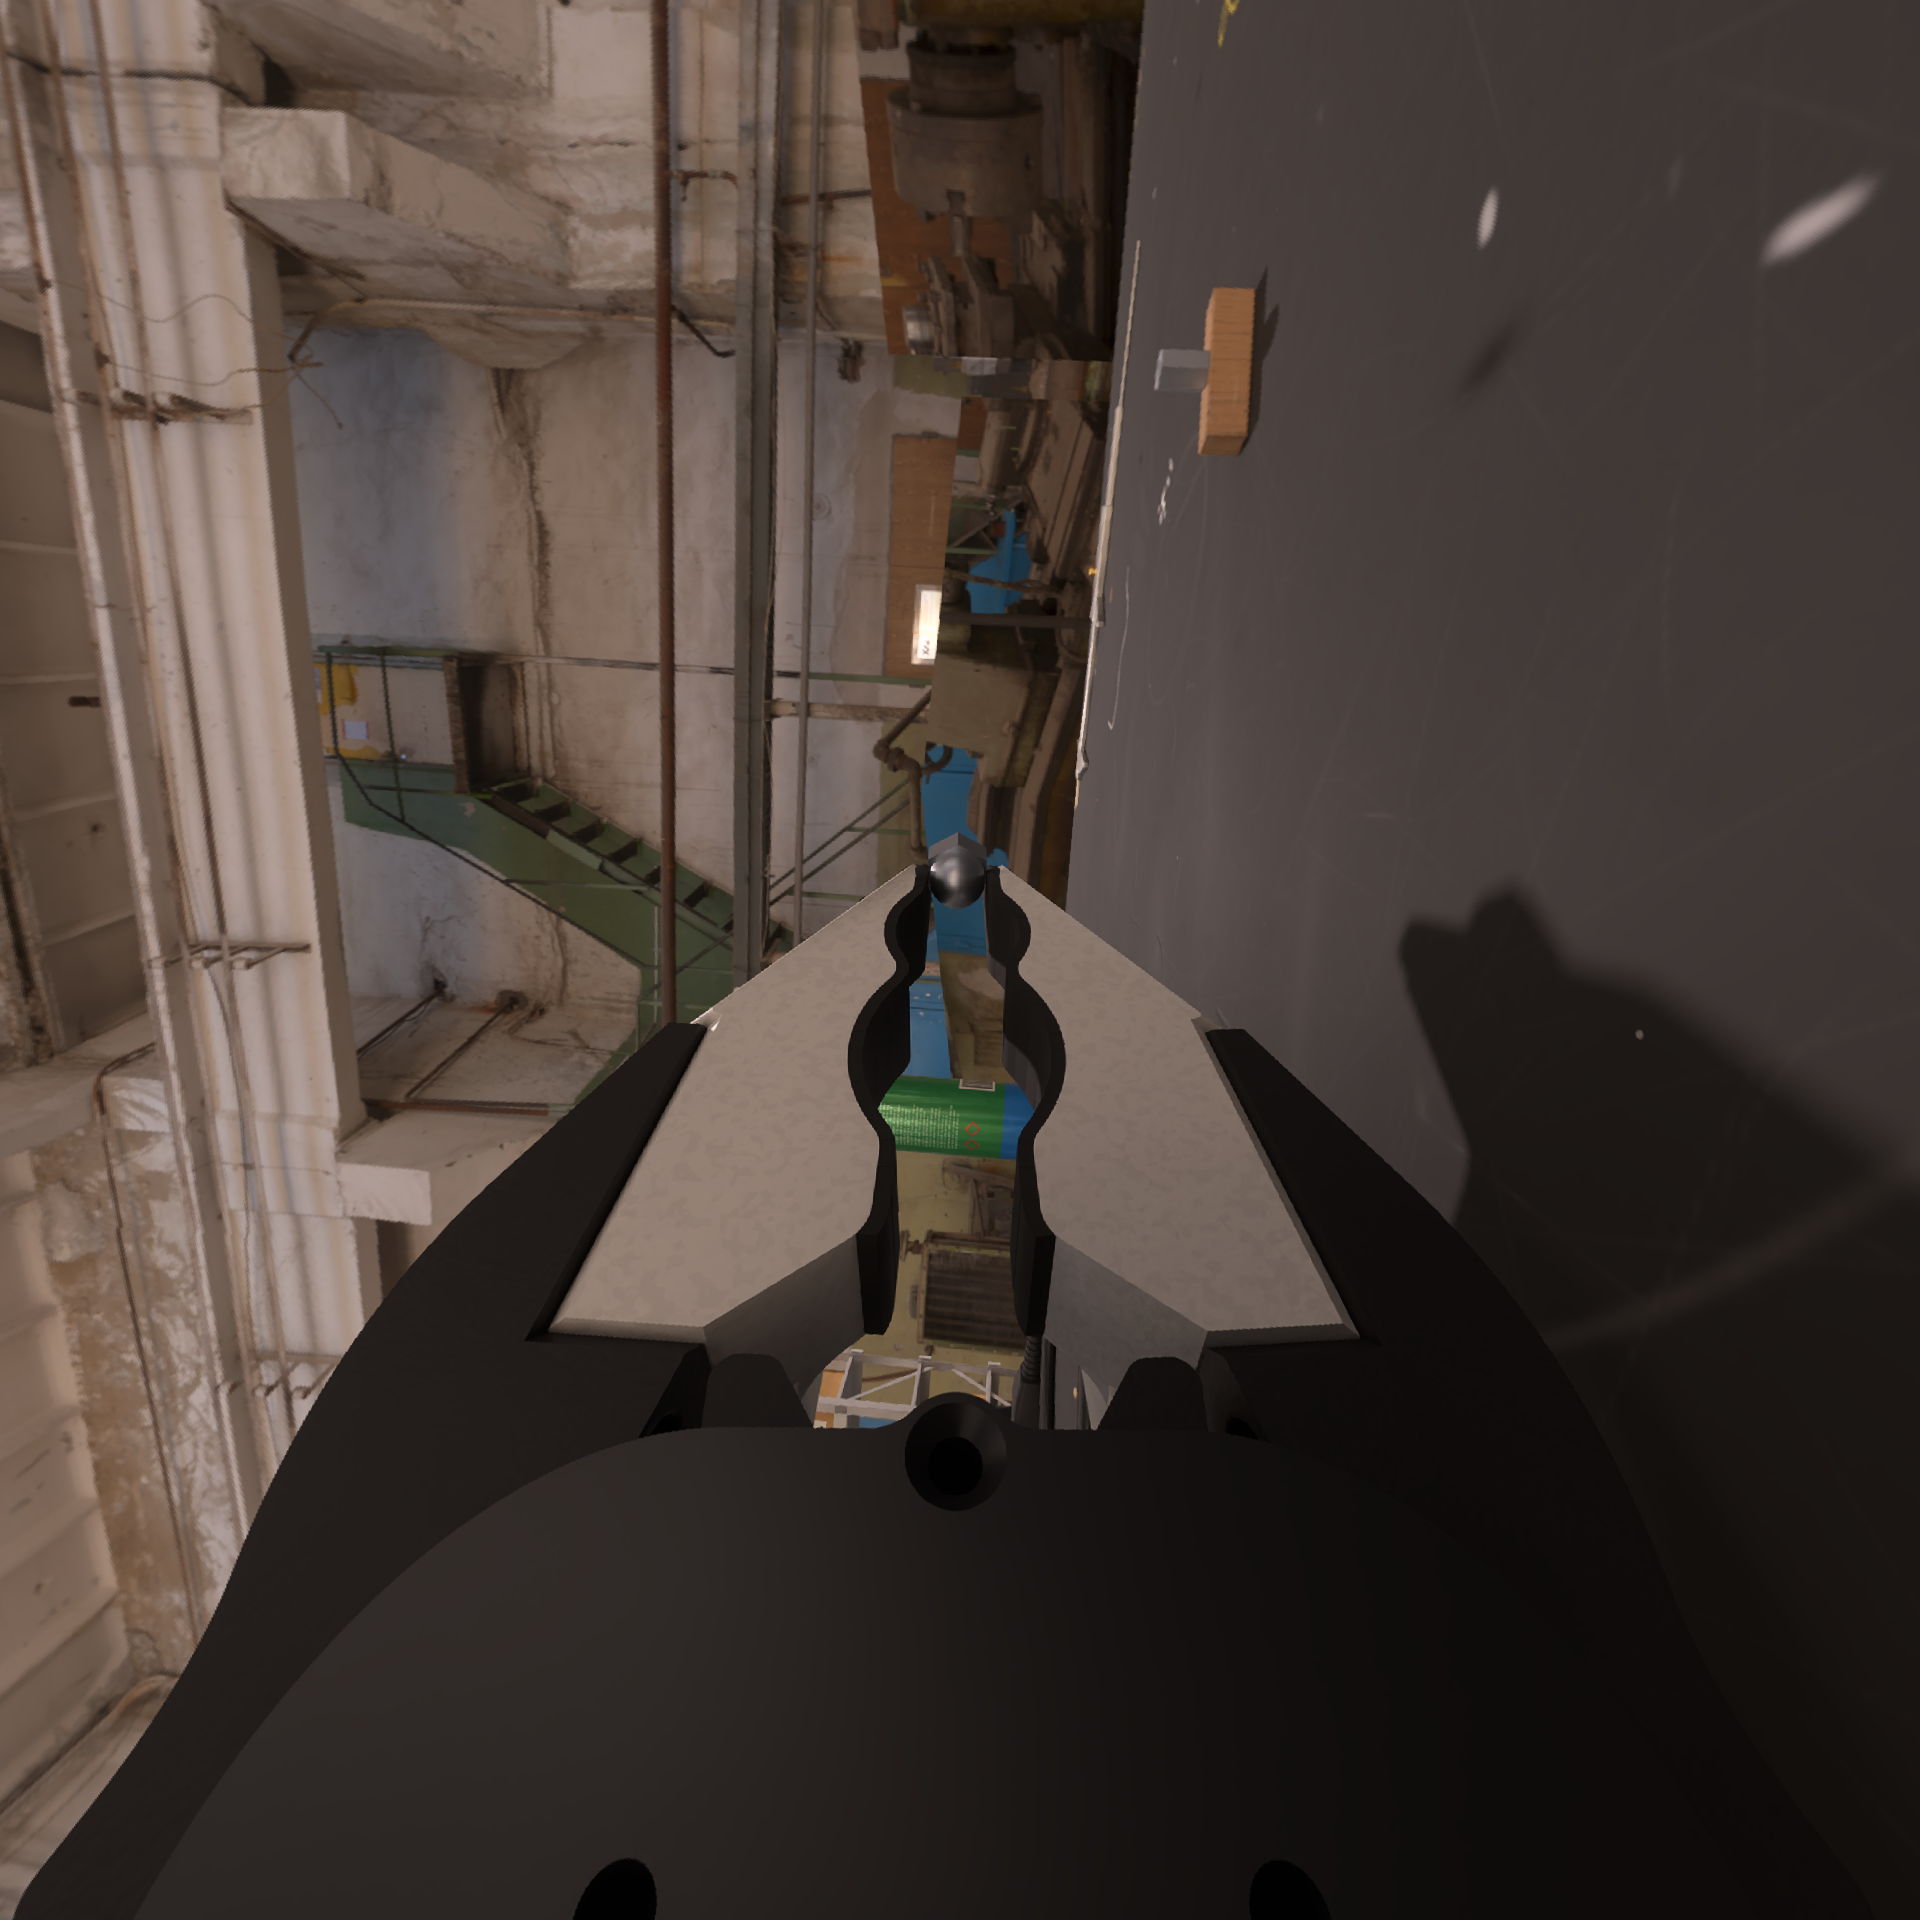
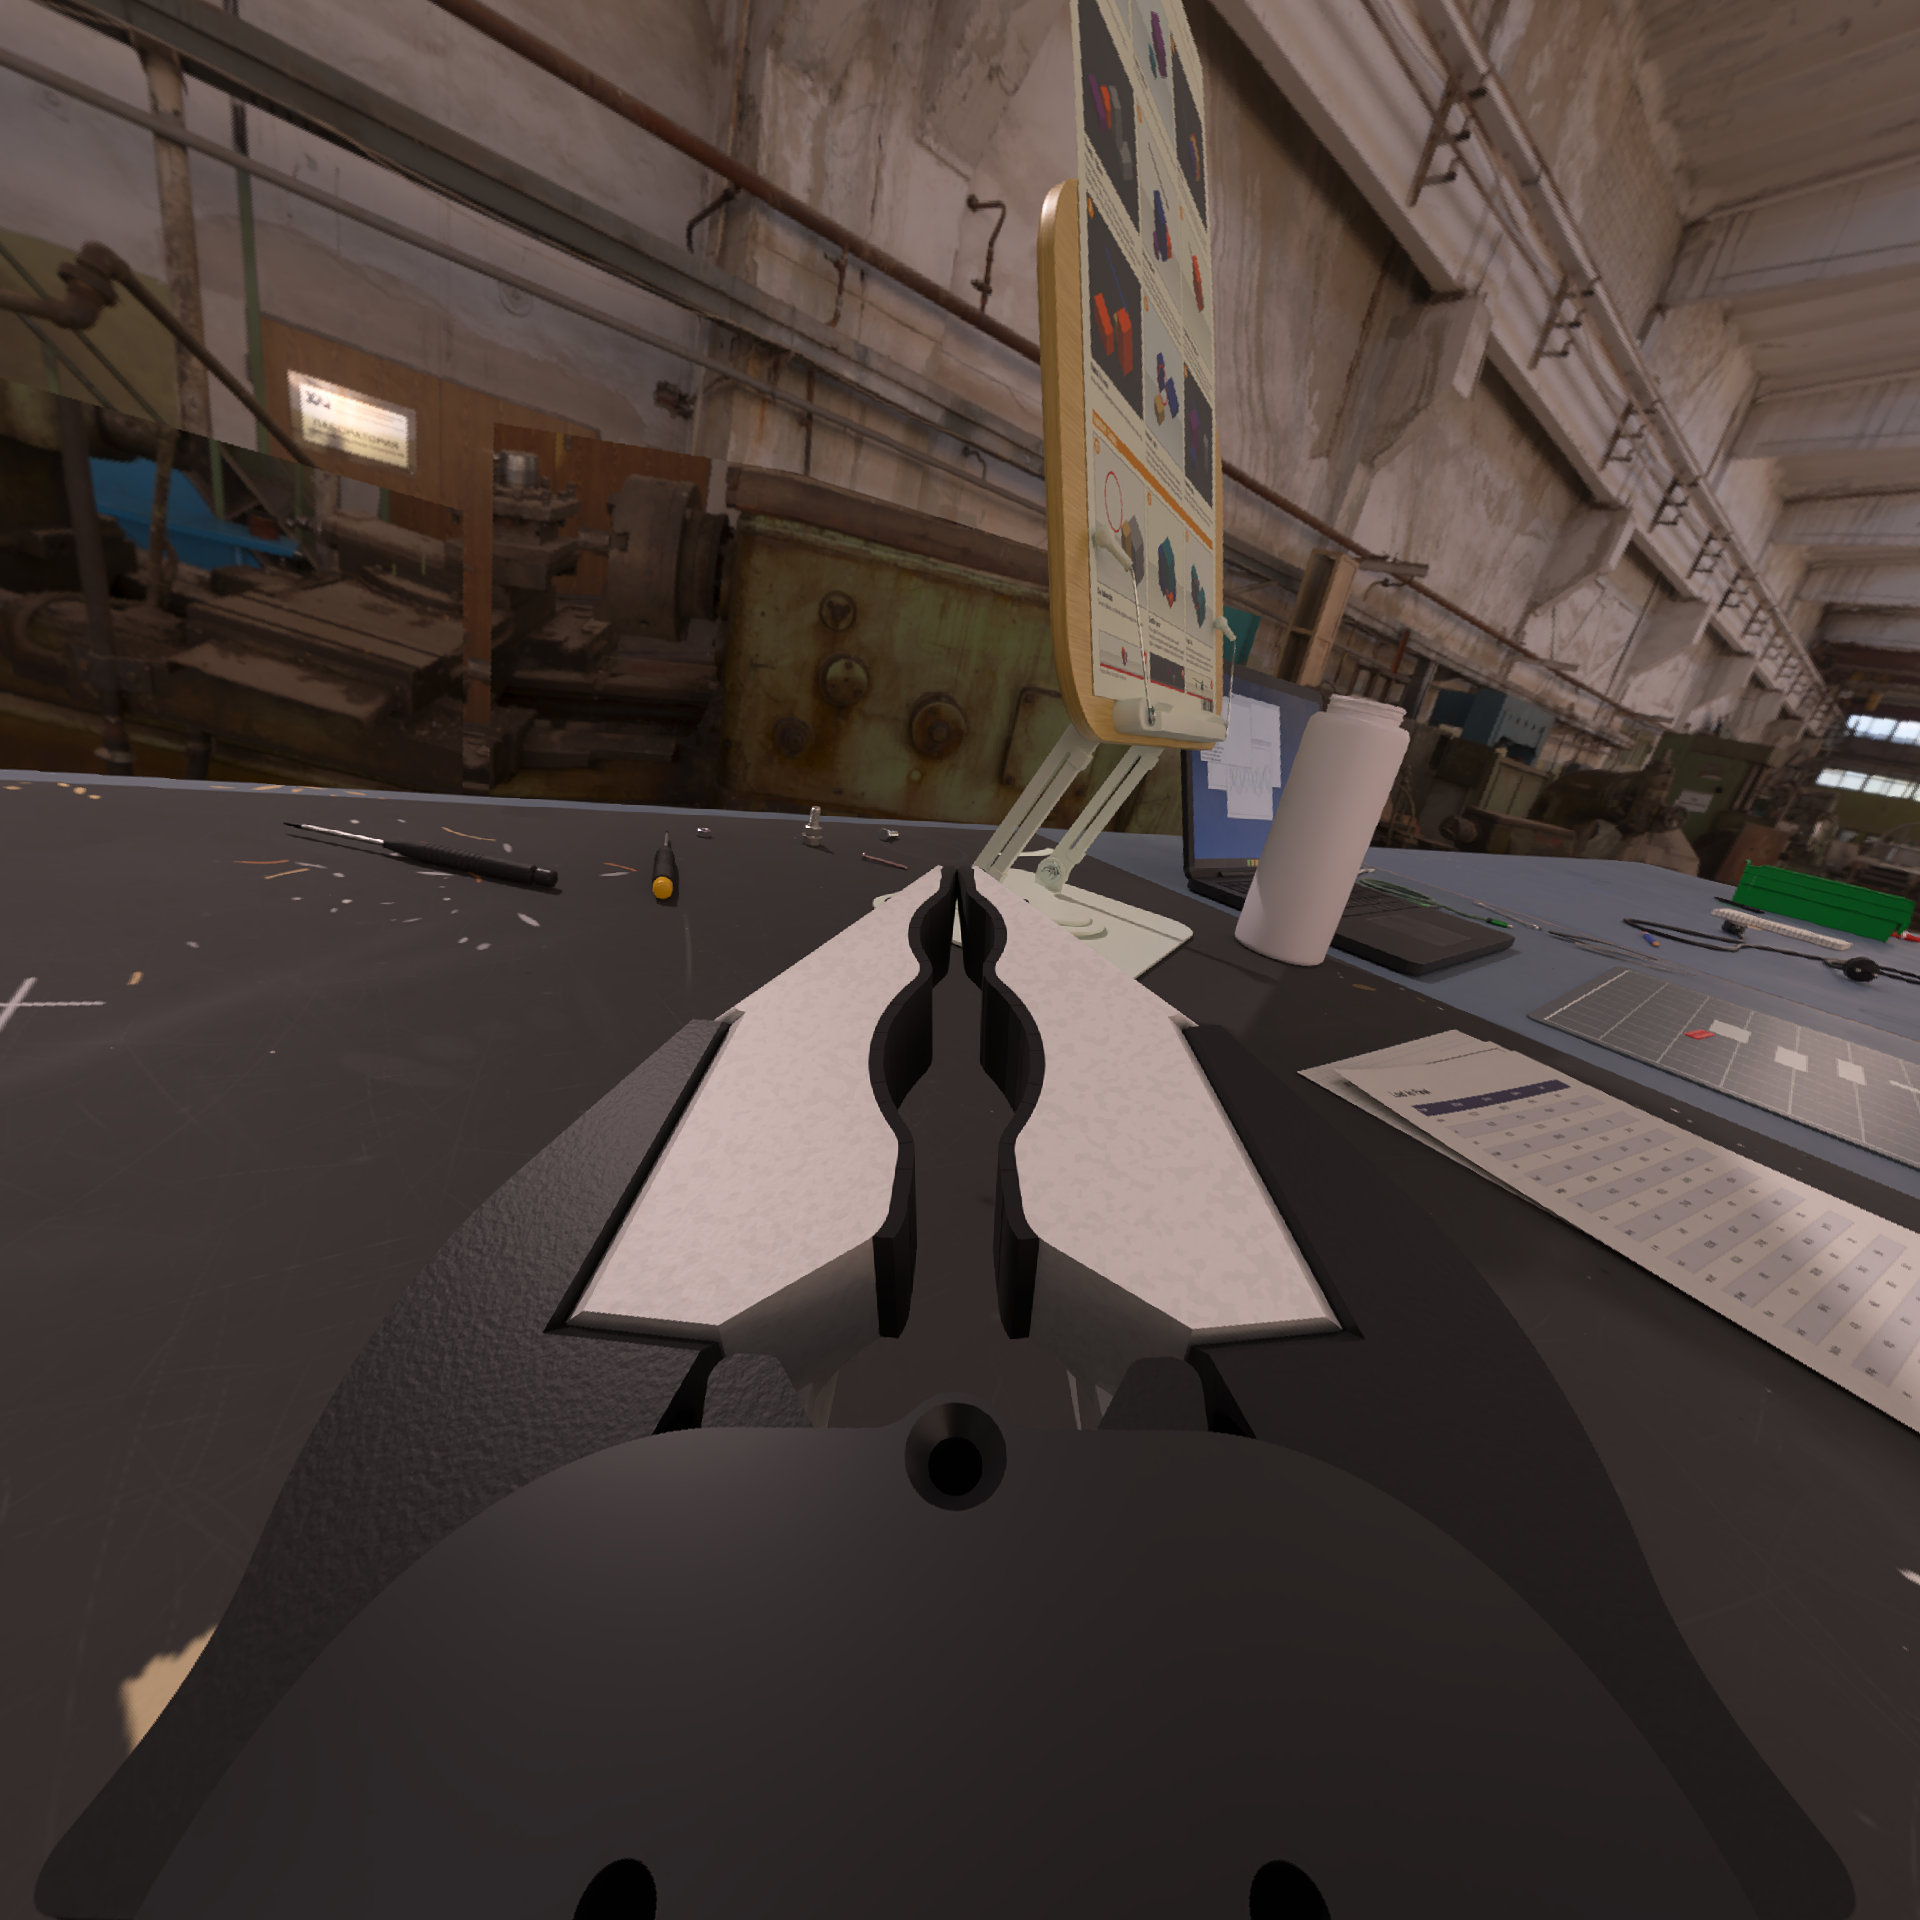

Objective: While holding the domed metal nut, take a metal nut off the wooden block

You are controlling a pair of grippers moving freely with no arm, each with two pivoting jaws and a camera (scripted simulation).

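Two grippers show: the left gripper [image 1: 957, 881] pinches the domed metal nut [image 1: 956, 878] between its fingertips, raised off the dark table [image 1: 1558, 727], with the wooden block [image 1: 1226, 371] far beyond the nut on that table and a metal nut [image 1: 1182, 369] sitting on the block's top face. The right gripper [image 2: 956, 883] hangs low over the table with its tips pressed together on nothing, a black screwdriver [image 2: 473, 860] and a yellow-ended tool [image 2: 664, 871] left of its tips, a white bottle [image 2: 1320, 831] to their right.

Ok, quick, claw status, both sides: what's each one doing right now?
Left claw: shut on the domed metal nut, pinched at the very tips.
Right claw: shut, nothing between its fingers.
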